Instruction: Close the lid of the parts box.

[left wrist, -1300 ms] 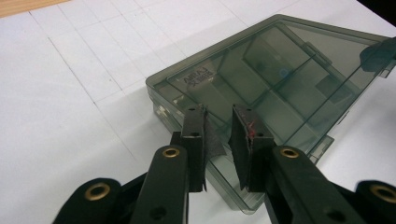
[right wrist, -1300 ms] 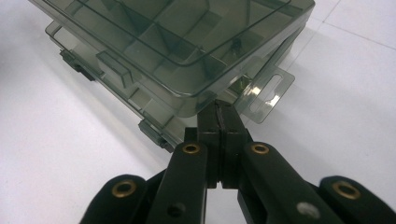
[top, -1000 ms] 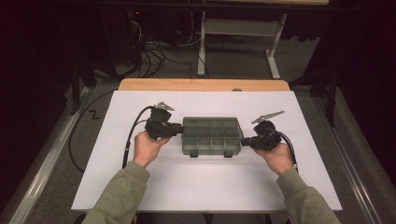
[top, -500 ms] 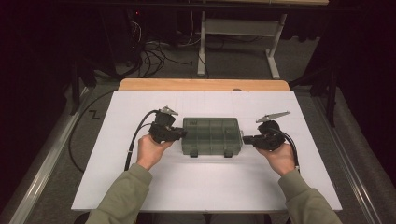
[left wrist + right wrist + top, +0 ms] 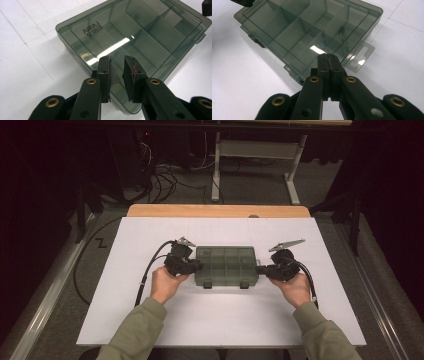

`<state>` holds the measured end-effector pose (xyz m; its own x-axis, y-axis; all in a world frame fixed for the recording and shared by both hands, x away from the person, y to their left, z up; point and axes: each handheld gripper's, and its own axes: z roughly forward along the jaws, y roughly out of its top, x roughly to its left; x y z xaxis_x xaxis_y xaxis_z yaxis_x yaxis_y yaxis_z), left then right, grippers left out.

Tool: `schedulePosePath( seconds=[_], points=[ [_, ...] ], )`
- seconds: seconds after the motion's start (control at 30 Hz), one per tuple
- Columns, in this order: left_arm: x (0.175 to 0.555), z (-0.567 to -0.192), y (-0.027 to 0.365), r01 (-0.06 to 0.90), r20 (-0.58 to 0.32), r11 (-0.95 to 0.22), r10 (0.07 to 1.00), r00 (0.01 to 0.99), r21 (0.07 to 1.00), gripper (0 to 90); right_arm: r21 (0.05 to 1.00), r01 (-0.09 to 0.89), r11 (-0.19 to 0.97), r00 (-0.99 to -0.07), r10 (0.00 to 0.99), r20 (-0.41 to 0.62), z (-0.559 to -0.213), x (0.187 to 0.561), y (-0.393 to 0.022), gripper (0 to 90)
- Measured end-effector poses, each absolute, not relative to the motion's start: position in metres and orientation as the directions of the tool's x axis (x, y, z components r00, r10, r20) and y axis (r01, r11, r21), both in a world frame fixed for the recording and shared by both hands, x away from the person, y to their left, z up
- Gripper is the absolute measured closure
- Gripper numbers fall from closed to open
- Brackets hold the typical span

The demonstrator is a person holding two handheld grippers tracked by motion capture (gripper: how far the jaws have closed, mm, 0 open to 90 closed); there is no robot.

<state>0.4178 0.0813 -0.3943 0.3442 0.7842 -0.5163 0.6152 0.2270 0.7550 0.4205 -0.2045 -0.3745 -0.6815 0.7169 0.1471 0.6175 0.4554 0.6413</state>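
- Little has changed since a second ago: my hands have barely shifted, so I judge I'm steadying the compartment box (image 5: 227, 266), not lifting it.
- It sits mid-table (image 5: 150, 320), lid closed.
- Left gripper (image 5: 117, 65): jaws slightly apart at the box's left end.
- Right gripper (image 5: 329, 61): jaws together at its right end.

Smoky grey-green clear box (image 5: 226, 266), black tongs (image 5: 117, 67), white table (image 5: 210, 315)

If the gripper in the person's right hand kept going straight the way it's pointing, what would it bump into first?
Most likely the smoky plastic compartment box: the right gripper, jaws shut, points at its near end, which already seems very close.
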Motion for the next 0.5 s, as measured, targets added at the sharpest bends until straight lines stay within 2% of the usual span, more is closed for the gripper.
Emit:
schedulePosePath(
  seconds=[0.3, 0.4, 0.43, 0.47, 0.5],
  points=[
    [0.4174, -0.3980, 0.0782, 0.619, -0.504, 0.206, 0.787, 0.356, 0.758, 71.9, 0.631, 0.613, 0.476, -0.688, 0.715, 0.129, -0.3813, 0.4221, -0.1985, 90.0],
    [0.4159, -0.3976, 0.0767, 0.619, -0.503, 0.199, 0.783, 0.366, 0.760, 66.5, 0.633, 0.605, 0.483, -0.690, 0.715, 0.113, -0.3809, 0.4216, -0.1965, 90.0],
    [0.4145, -0.3974, 0.0832, 0.632, -0.449, 0.096, 0.784, 0.428, 0.769, 63.7, 0.631, 0.604, 0.486, -0.691, 0.715, 0.110, -0.3806, 0.4211, -0.1960, 90.0],
    [0.4145, -0.3971, 0.0838, 0.632, -0.450, 0.094, 0.781, 0.432, 0.769, 60.8, 0.631, 0.604, 0.486, -0.692, 0.713, 0.113, -0.3804, 0.4210, -0.1960, 89.2],
    [0.4155, -0.3963, 0.0791, 0.622, -0.518, 0.202, 0.766, 0.380, 0.756, 59.5, 0.632, 0.604, 0.485, -0.692, 0.713, 0.114, -0.3803, 0.4211, -0.1963, 88.0]
  ],
)
